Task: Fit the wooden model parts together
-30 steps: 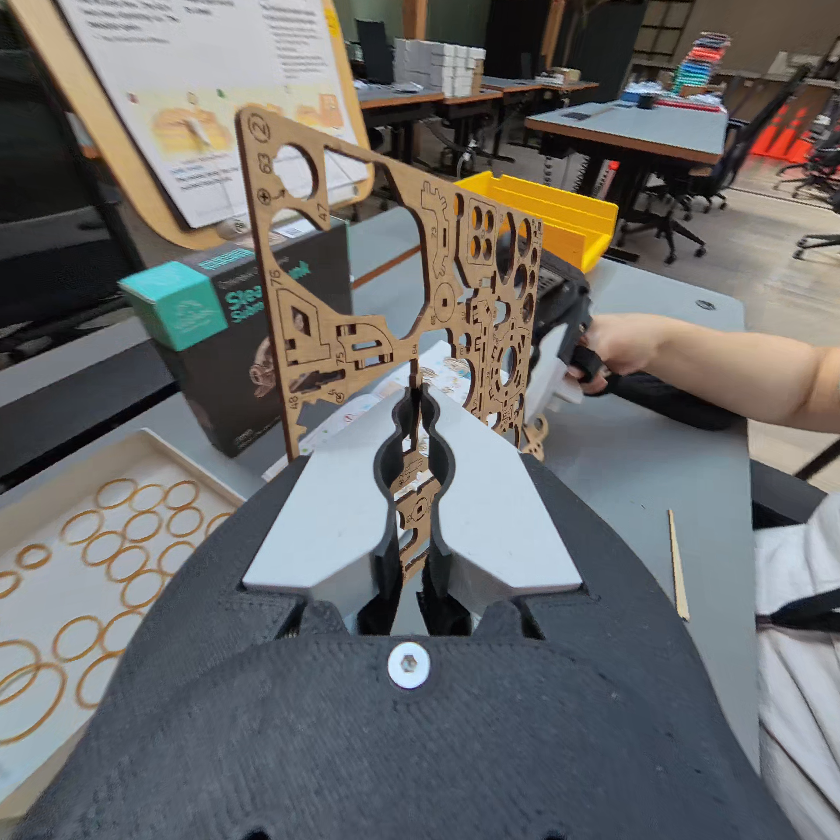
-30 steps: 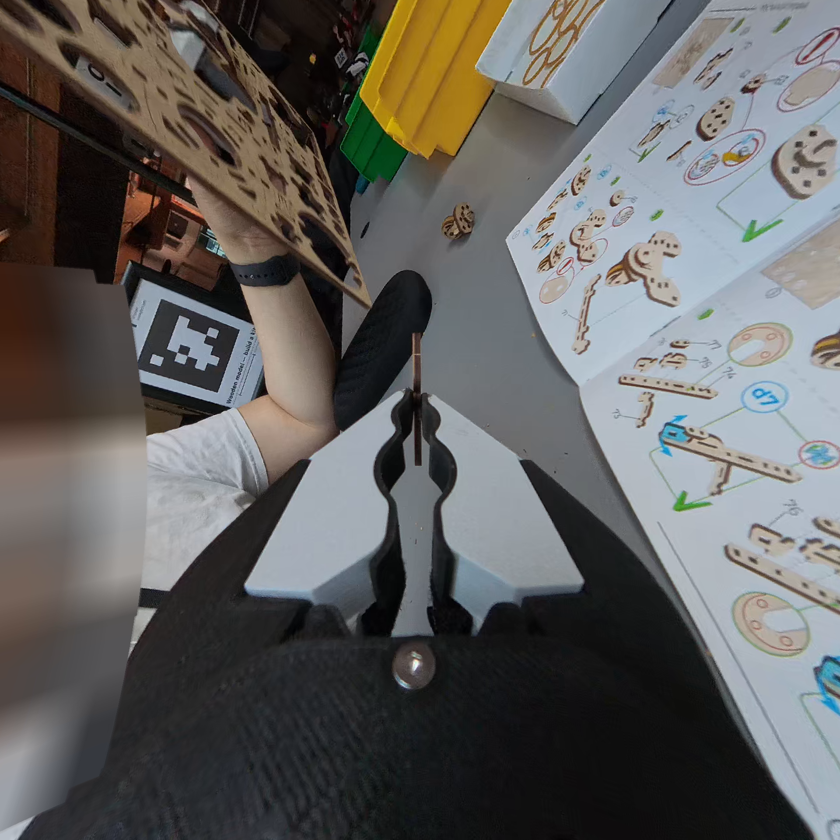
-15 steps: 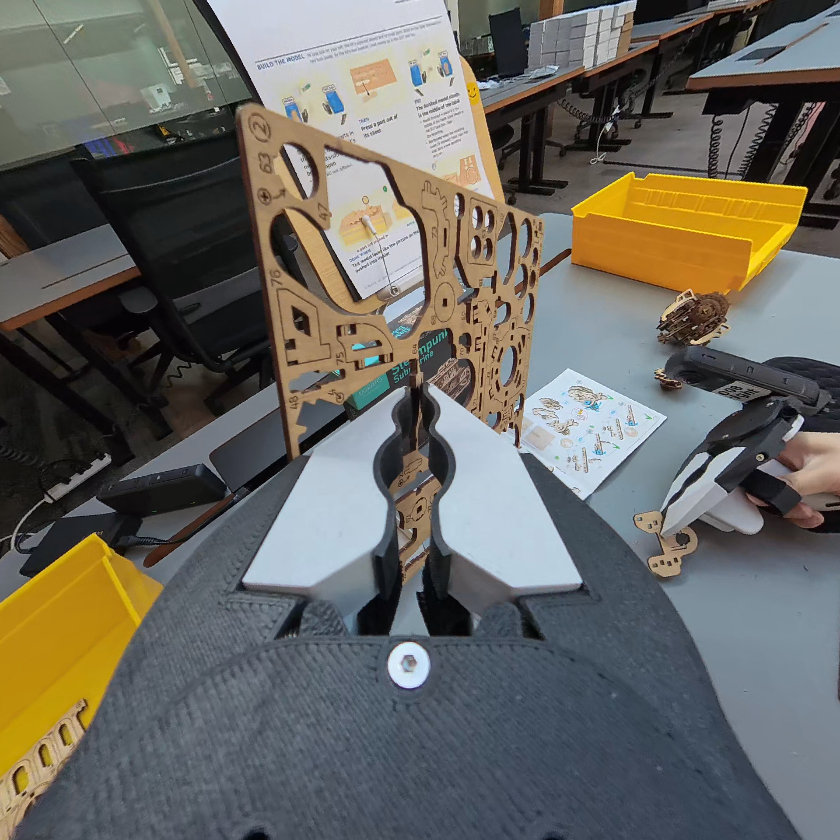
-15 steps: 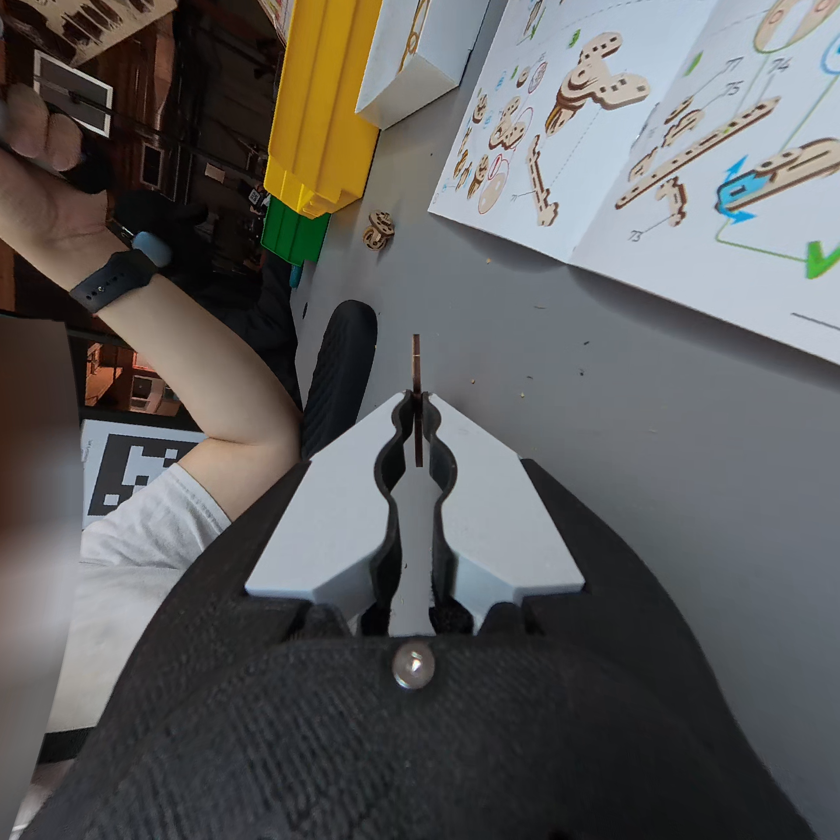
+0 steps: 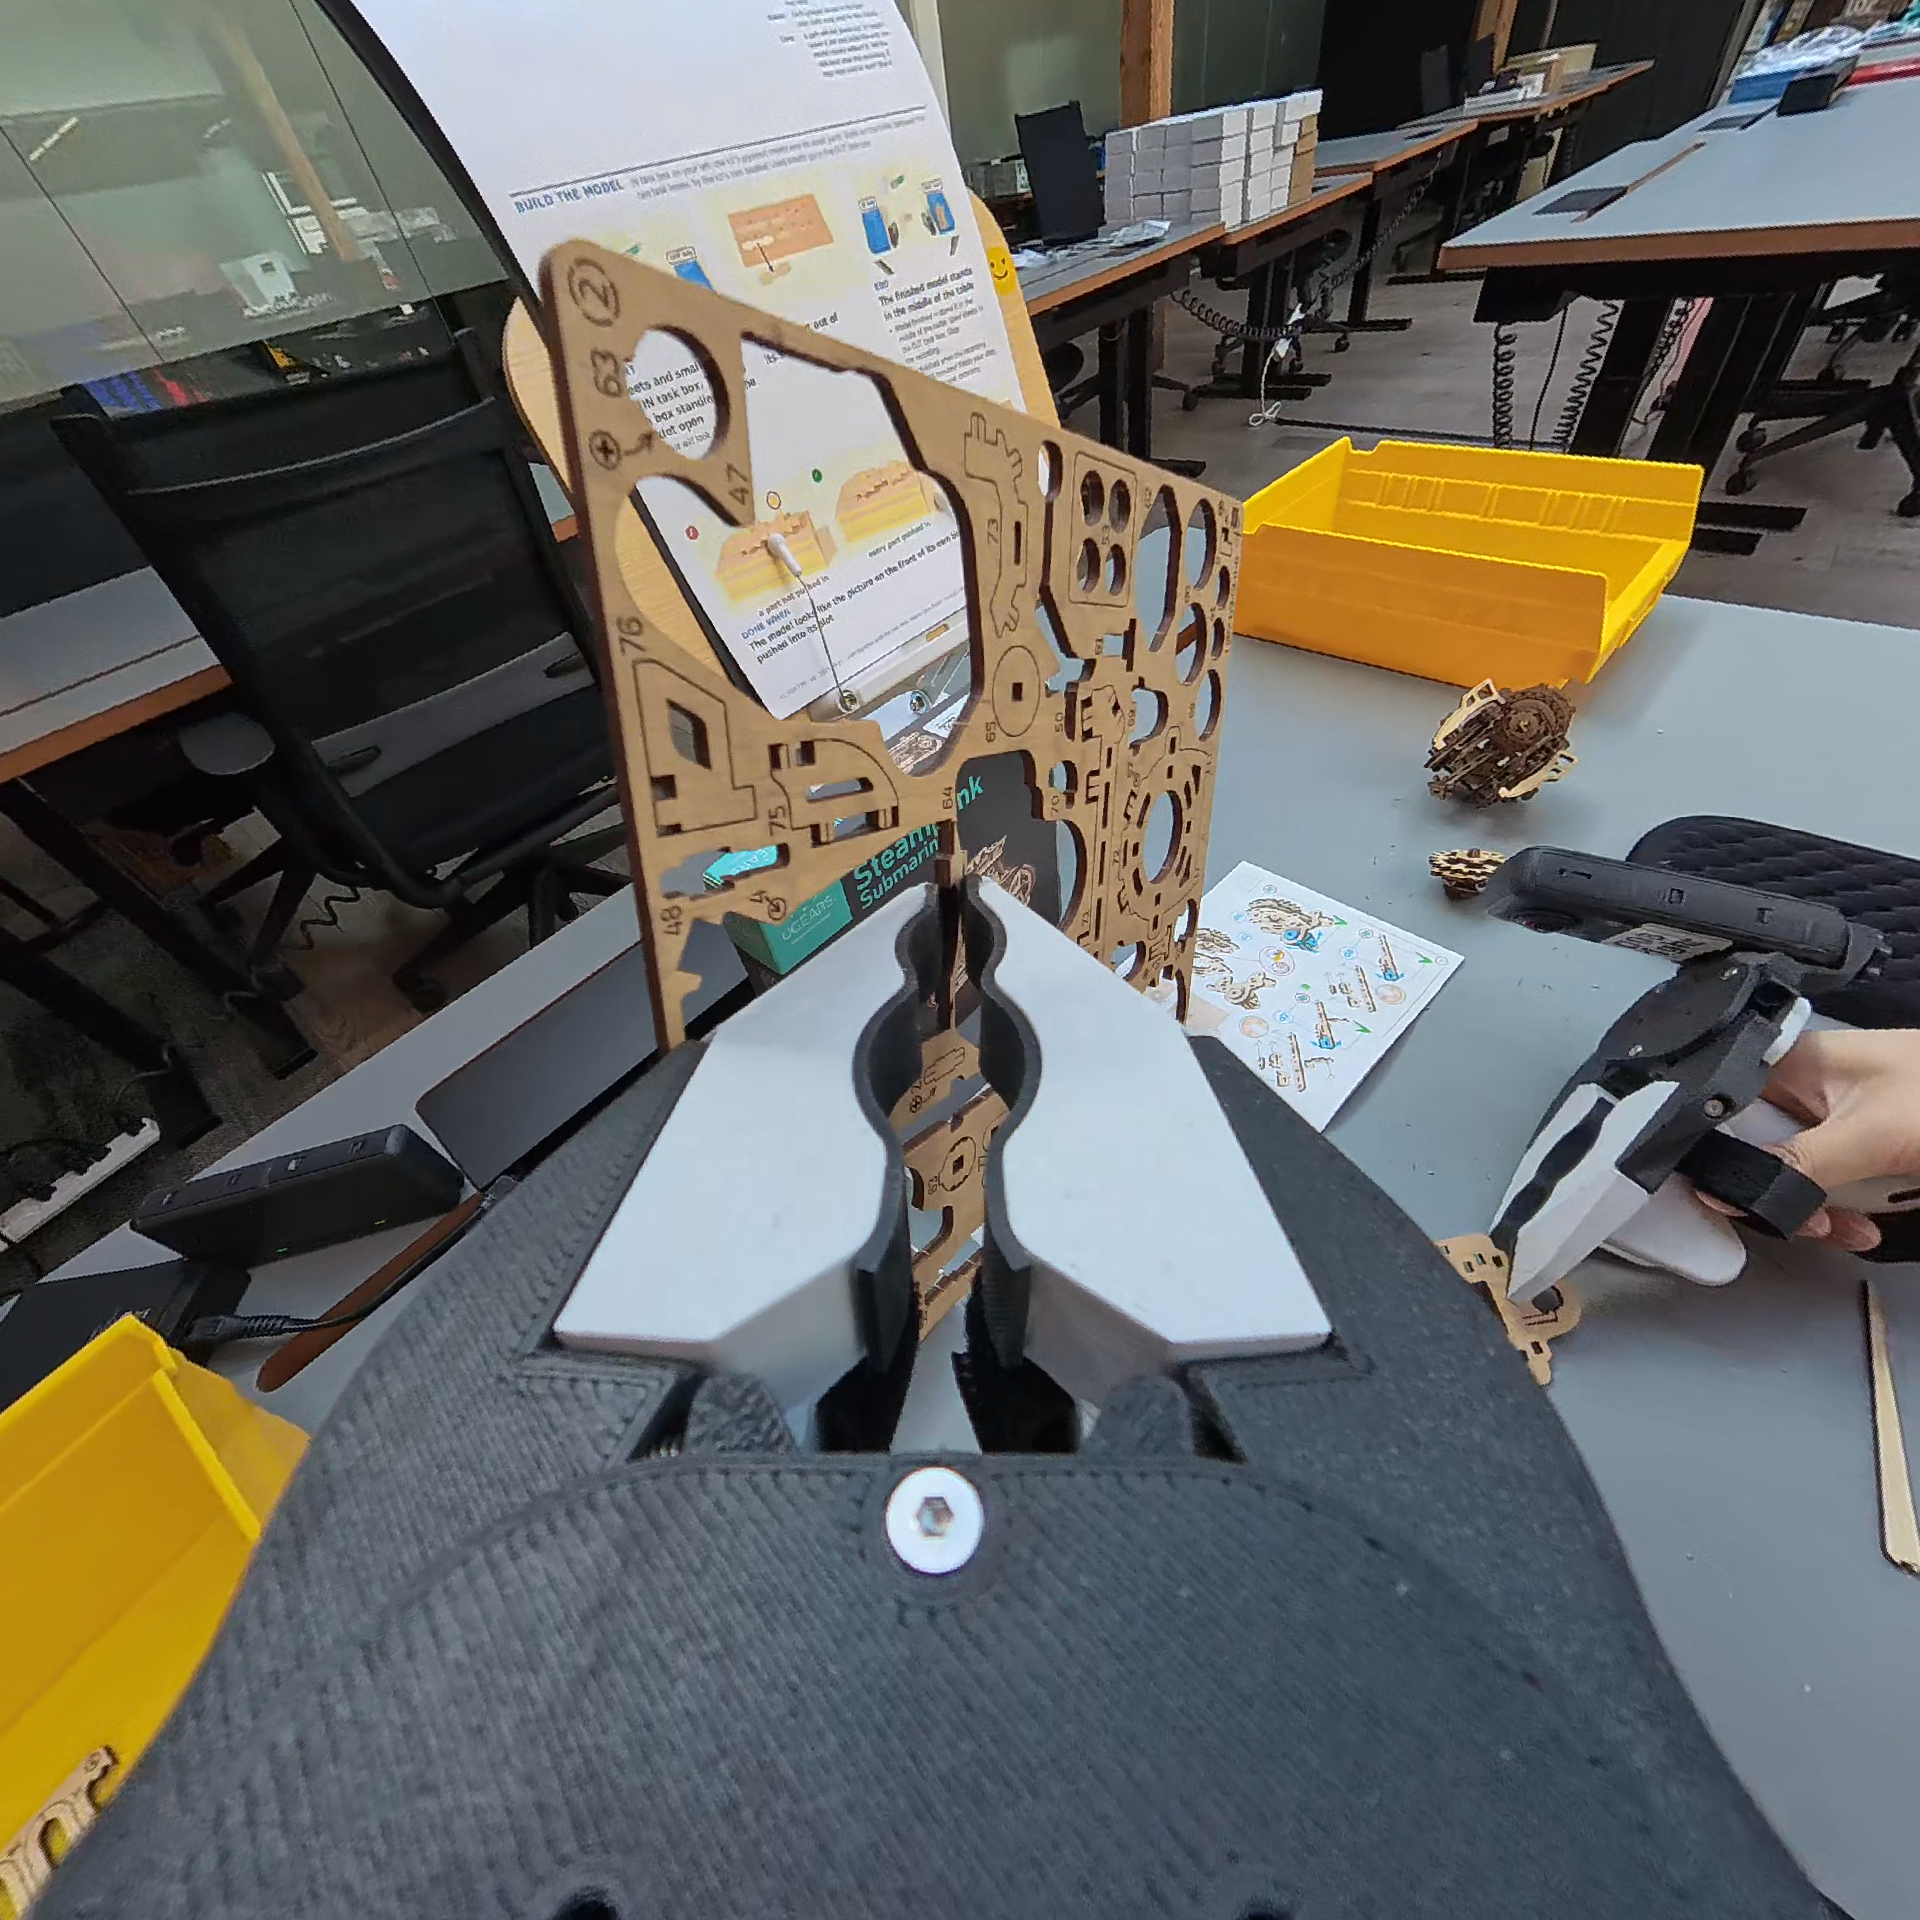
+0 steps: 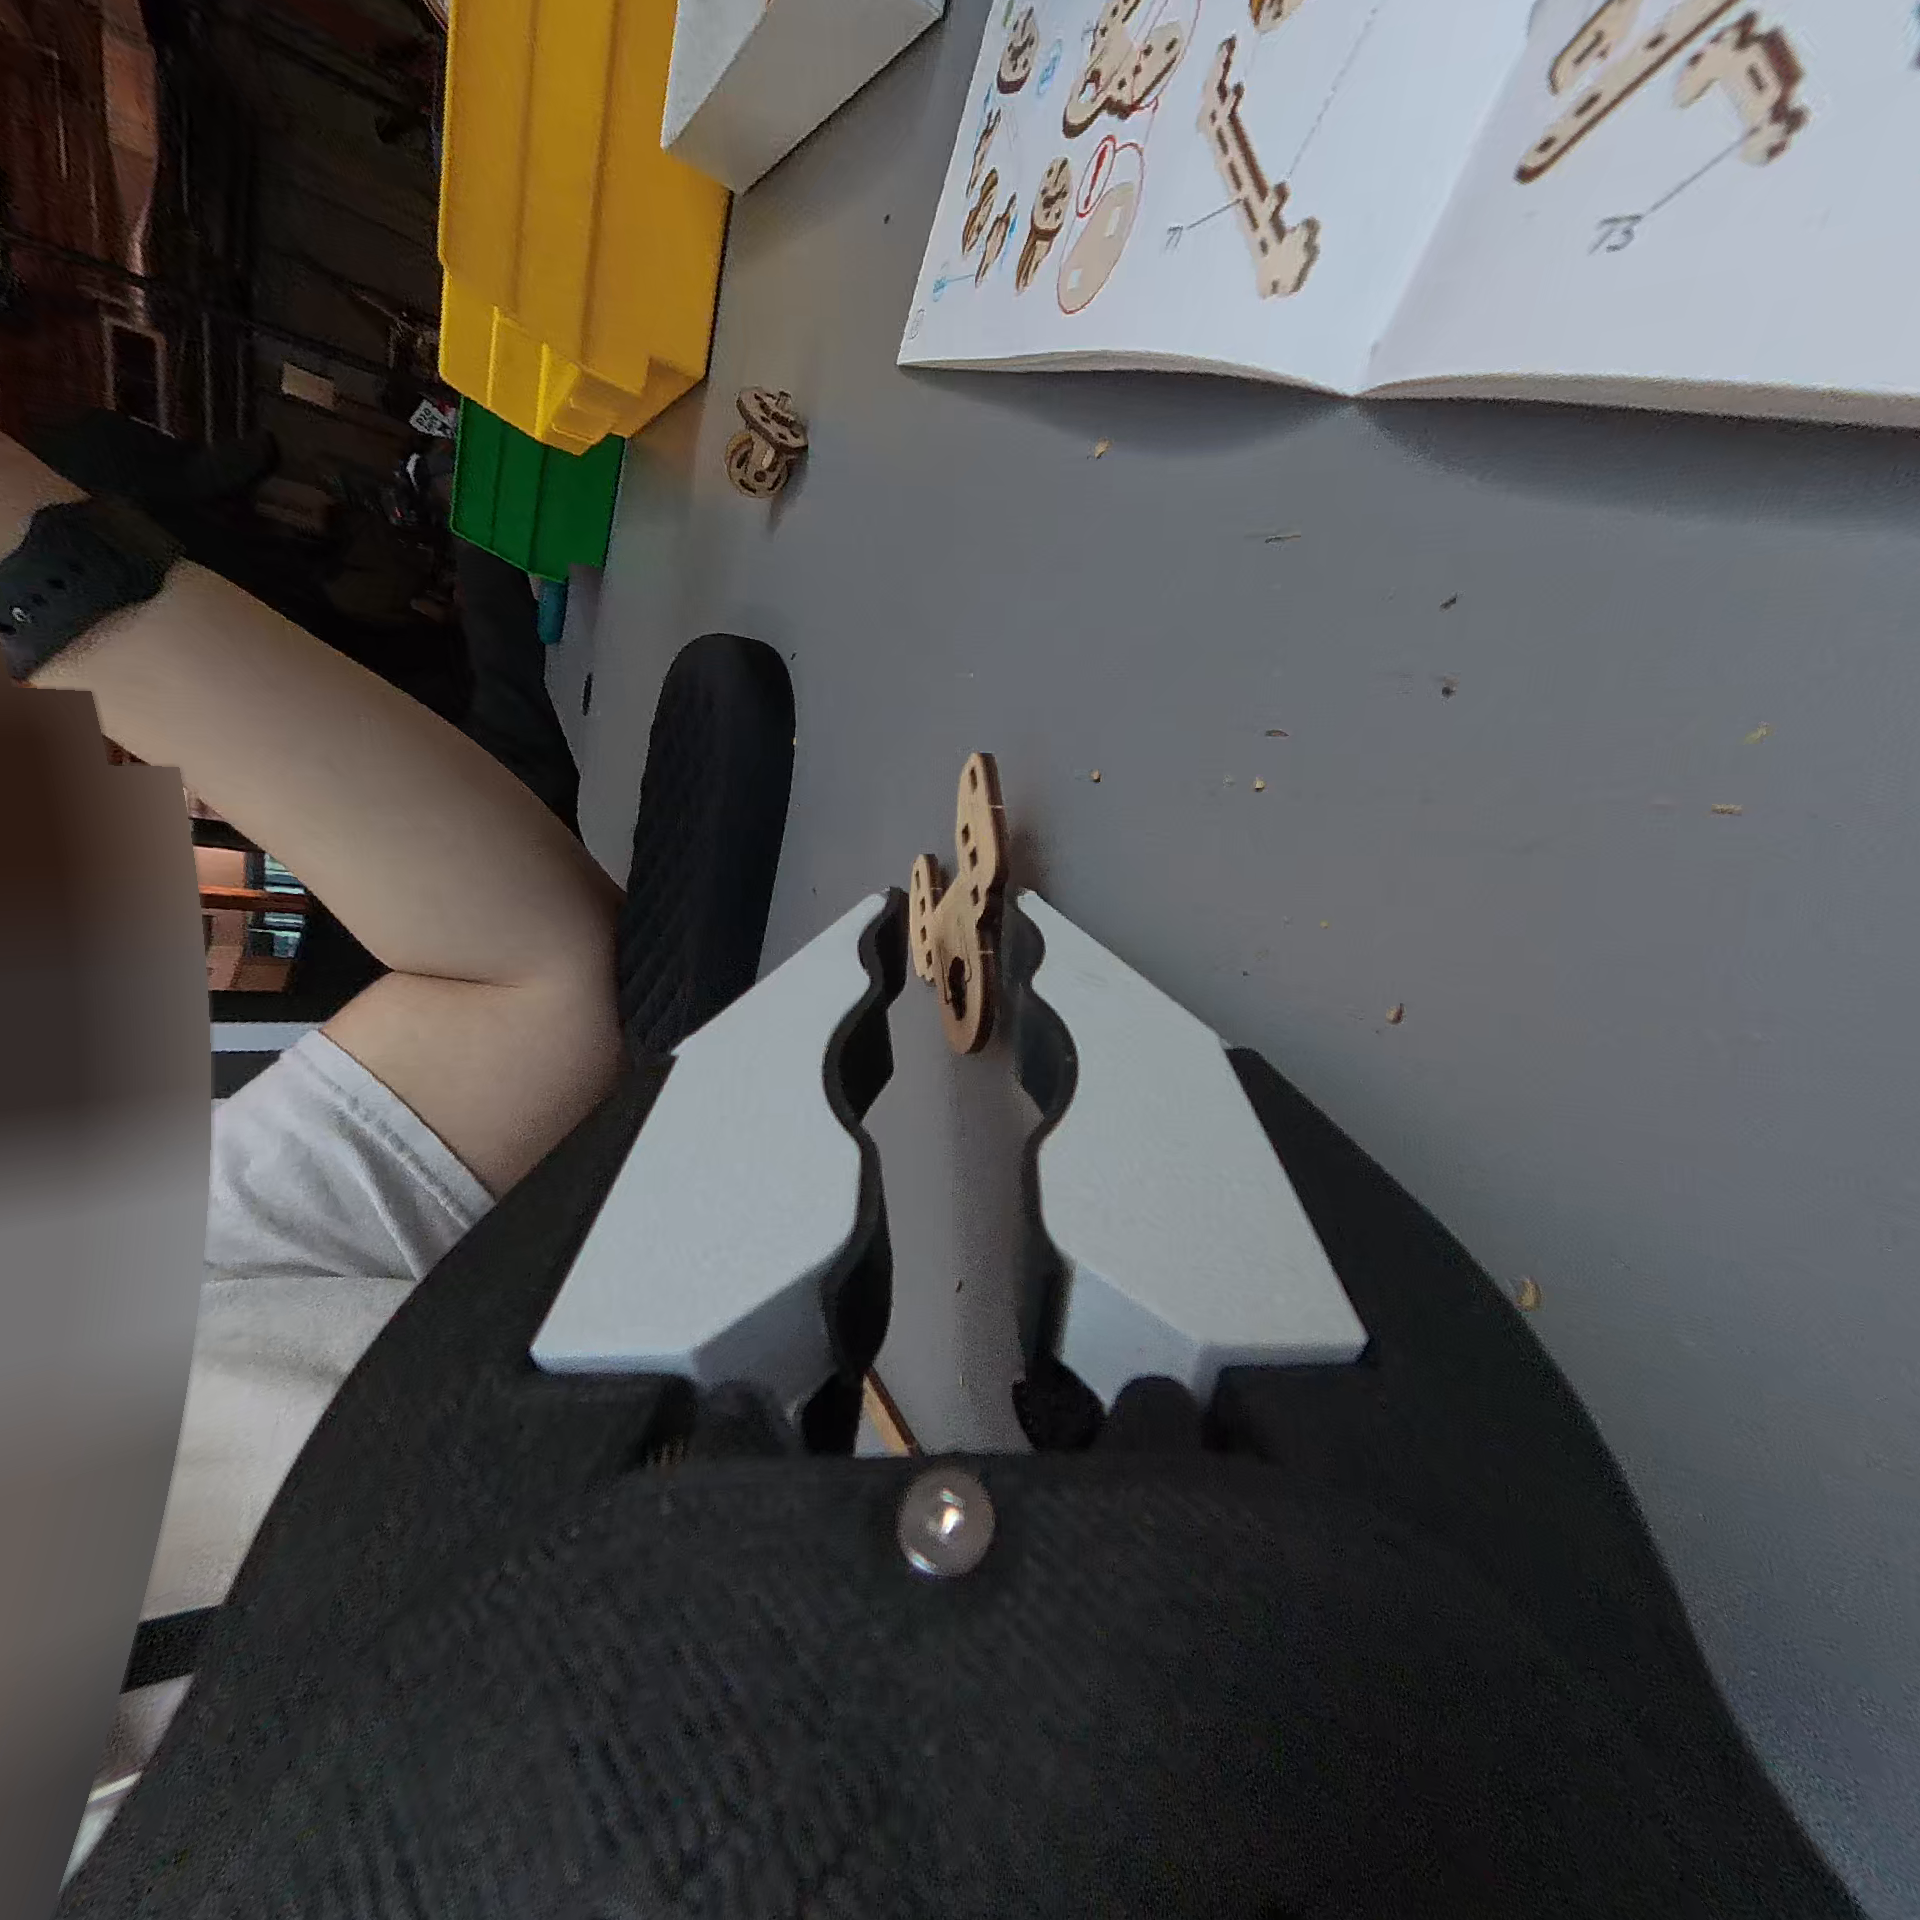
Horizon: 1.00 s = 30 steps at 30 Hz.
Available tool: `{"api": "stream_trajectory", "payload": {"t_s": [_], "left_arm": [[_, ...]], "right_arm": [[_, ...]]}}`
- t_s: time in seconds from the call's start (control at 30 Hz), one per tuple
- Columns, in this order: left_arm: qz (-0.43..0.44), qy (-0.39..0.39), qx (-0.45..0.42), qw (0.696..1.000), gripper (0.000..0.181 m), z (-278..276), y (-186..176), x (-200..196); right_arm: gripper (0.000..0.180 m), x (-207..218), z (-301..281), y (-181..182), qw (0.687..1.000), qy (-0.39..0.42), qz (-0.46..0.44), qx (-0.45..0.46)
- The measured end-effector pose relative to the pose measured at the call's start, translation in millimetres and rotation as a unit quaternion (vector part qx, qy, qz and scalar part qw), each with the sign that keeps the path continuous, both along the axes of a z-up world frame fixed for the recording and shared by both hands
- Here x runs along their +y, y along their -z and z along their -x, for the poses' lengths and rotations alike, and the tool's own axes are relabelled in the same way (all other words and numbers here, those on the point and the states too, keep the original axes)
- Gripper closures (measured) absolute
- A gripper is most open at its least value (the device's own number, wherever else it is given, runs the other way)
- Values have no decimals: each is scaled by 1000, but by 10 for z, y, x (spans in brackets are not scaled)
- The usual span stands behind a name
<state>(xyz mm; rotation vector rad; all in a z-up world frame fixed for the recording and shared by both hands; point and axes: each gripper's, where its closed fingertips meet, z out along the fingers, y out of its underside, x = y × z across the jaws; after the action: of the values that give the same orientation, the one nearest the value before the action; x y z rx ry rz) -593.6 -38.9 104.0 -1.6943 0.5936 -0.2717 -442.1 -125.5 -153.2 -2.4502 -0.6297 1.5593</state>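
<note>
With the left gripper (image 5: 951, 894) jaws pinching the upright wooden sheet (image 5: 894, 665) and the right gripper (image 6: 951, 920) jaws spread around a small wooden part (image 6: 961, 925) on the bench (image 6: 1455, 831) at 12 o'clock, that loose part could skid away if nudged.

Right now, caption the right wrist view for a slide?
Right claw open around a small wooden part lying on the grey table.
</note>
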Motion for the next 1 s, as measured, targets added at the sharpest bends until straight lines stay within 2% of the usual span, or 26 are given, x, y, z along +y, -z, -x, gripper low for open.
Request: {"api": "stream_trajectory", "payload": {"t_s": [0.17,0.27,0.33,0.37,0.43,0.5,0.53,0.57,0.6,0.63,0.77,0.83,1.0], "left_arm": [[-1,5,-5,1000,179,-13,-38,-74],[-1,8,-5,1000,179,-37,-53,-102],[-1,9,1,1000,179,-58,-47,-111],[0,9,4,1000,179,-70,-42,-111],[-1,15,15,1000,179,-107,-25,-114],[0,12,25,1000,179,-122,-4,-105],[1,9,28,1000,179,-121,6,-99],[2,7,30,1000,179,-125,15,-95],[4,6,31,1000,179,-133,27,-96],[7,7,31,999,179,-143,40,-97],[14,5,36,999,179,-171,92,-79],[19,5,38,999,179,-181,120,-52],[36,-1,34,999,179,-182,215,49]], "right_arm": [[154,-13,-115,-17,989,-64,-118,-55],[145,26,-254,0,962,-127,-212,-116],[137,61,-322,15,925,-194,-289,-151],[126,69,-308,5,901,-234,-331,-151],[112,-30,-267,-4,833,-348,-417,-107],[94,-14,-243,43,774,-405,-482,-74],[94,25,-222,76,759,-415,-498,-64],[95,28,-199,94,759,-423,-493,-47],[109,10,-180,94,769,-428,-474,-27],[115,29,-148,83,779,-423,-463,-13],[118,51,-98,77,775,-428,-465,19],[126,27,-107,73,766,-437,-471,21],[131,20,-35,67,786,-395,-476,3]]}}
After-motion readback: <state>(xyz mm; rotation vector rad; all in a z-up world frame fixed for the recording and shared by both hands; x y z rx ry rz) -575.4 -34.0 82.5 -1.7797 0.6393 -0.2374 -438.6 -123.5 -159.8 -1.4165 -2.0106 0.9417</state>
